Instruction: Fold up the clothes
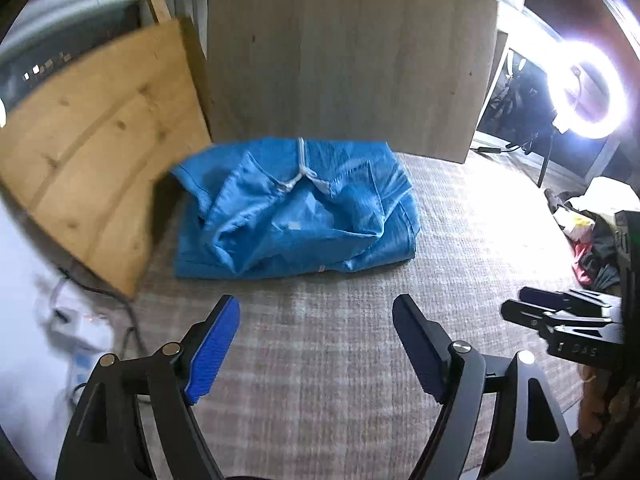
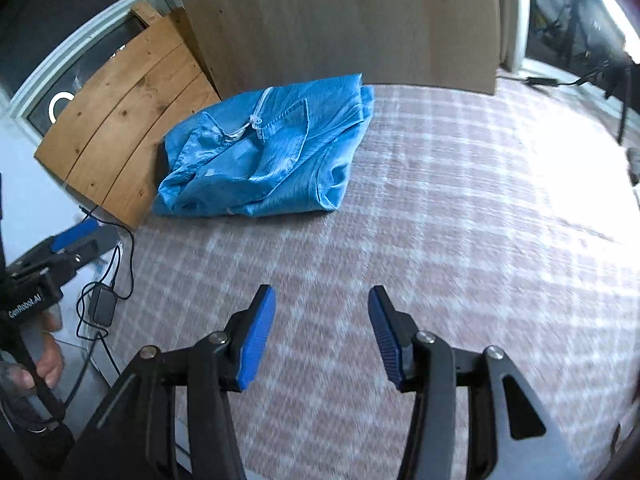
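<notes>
A blue zip-front garment [image 1: 296,208] lies folded into a rough rectangle on the pink checked cloth [image 1: 320,340], its white zipper and collar facing up; in the right wrist view the same garment [image 2: 264,160] sits at the upper left. My left gripper [image 1: 316,308] hovers open in front of it, nothing between its blue pads. My right gripper [image 2: 322,300] is open too, well short of the garment and to its right. The right gripper [image 1: 560,312] also shows at the right edge of the left wrist view, and the left gripper [image 2: 68,240] at the left edge of the right wrist view.
A tall light wooden panel [image 1: 348,52] stands right behind the garment. A pine board [image 1: 100,140] leans at the left. Cables and a charger [image 2: 102,304] lie off the cloth's left edge. A ring light [image 1: 588,88] glares at right, above a pile of clothes [image 1: 588,240].
</notes>
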Tool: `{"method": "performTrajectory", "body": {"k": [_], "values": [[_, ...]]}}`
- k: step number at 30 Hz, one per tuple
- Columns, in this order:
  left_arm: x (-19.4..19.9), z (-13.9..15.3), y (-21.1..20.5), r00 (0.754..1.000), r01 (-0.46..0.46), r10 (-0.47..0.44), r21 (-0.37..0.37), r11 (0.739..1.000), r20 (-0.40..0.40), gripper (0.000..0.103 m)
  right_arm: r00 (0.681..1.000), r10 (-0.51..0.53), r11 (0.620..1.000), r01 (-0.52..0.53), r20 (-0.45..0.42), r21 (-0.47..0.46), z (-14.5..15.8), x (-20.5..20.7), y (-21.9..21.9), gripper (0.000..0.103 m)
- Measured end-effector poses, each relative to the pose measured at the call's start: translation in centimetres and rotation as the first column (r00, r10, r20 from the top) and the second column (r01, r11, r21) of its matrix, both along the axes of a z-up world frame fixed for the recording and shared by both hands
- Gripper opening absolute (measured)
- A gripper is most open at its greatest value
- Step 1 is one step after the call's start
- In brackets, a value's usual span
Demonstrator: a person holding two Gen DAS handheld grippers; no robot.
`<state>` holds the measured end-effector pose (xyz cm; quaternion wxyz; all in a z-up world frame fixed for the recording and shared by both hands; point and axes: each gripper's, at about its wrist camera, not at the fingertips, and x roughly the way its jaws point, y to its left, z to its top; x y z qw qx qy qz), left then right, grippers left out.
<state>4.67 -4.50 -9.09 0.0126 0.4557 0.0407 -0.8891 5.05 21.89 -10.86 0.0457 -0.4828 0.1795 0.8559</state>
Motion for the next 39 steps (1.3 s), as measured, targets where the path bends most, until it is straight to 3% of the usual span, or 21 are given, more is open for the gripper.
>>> {"method": "performTrajectory", "body": {"k": [6, 17, 26, 39], "values": [[3.5, 1.4, 0.1, 0.999, -0.031, 0.03, -0.048, 0.998, -0.022, 0.078, 0.997, -0.063, 0.997, 0.064, -0.04, 0.03, 1.8, 4.0, -0.1, 0.053], [6.6, 0.5, 0.3, 0.997, -0.057, 0.057, 0.004, 0.998, 0.043, 0.078, 0.99, -0.129, 0.991, 0.131, -0.058, 0.04, 2.1, 8.0, 0.3, 0.054], [8.4, 1.6, 0.2, 0.995, -0.097, 0.096, 0.036, 0.995, 0.024, 0.078, 0.991, -0.111, 0.993, 0.114, -0.073, 0.042, 2.5, 8.9, 0.2, 0.054], [9.1, 2.0, 1.2, 0.992, -0.122, 0.122, 0.026, 0.992, 0.028, 0.079, 0.994, -0.083, 0.995, 0.086, -0.074, 0.042, 2.6, 9.1, 0.5, 0.054]]}}
